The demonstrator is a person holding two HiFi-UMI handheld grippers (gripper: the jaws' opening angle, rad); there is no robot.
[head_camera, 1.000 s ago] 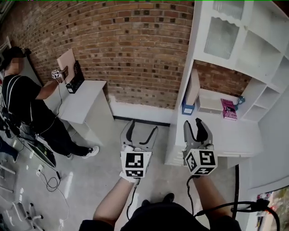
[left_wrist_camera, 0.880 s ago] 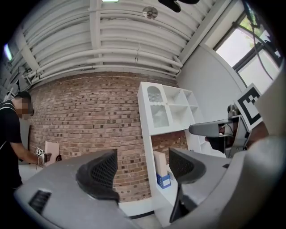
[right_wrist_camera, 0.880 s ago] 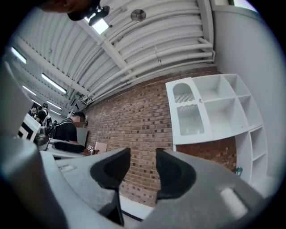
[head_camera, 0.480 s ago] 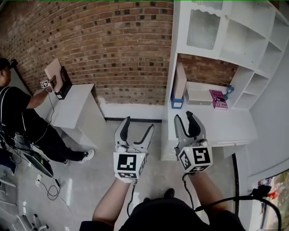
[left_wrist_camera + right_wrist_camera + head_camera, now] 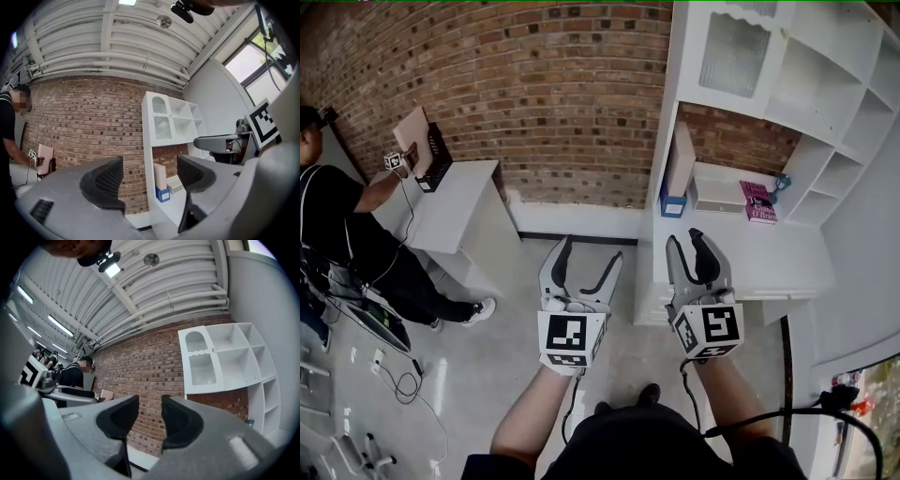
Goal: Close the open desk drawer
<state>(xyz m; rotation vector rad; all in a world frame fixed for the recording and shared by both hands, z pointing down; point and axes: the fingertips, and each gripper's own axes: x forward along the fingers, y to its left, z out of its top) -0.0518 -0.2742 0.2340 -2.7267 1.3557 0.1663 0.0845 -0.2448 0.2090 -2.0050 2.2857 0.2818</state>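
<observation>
**Both grippers held up before the white bench, jaws empty**

Head view: the left gripper (image 5: 591, 251) is held over the floor with its jaws wide apart and nothing between them. The right gripper (image 5: 685, 238) is just beside it, its jaws nearer together, tips over the near edge of the bench (image 5: 769, 262). Beyond the right jaws stand a blue box (image 5: 672, 204) and a pink book (image 5: 757, 202). To the right of those jaws a white slab juts from under the bench front; it may be the drawer (image 5: 787, 311), but I cannot tell.

Left gripper view: the left gripper (image 5: 149, 176) has its jaws apart and empty. Between them, far off, are the blue box (image 5: 162, 193) and the bench (image 5: 180, 208).

Right gripper view: the jaws of the right gripper (image 5: 150, 416) are closing on nothing, with a narrow gap left. Past them are a brick wall (image 5: 140, 366) and white shelves (image 5: 225, 357).
</observation>
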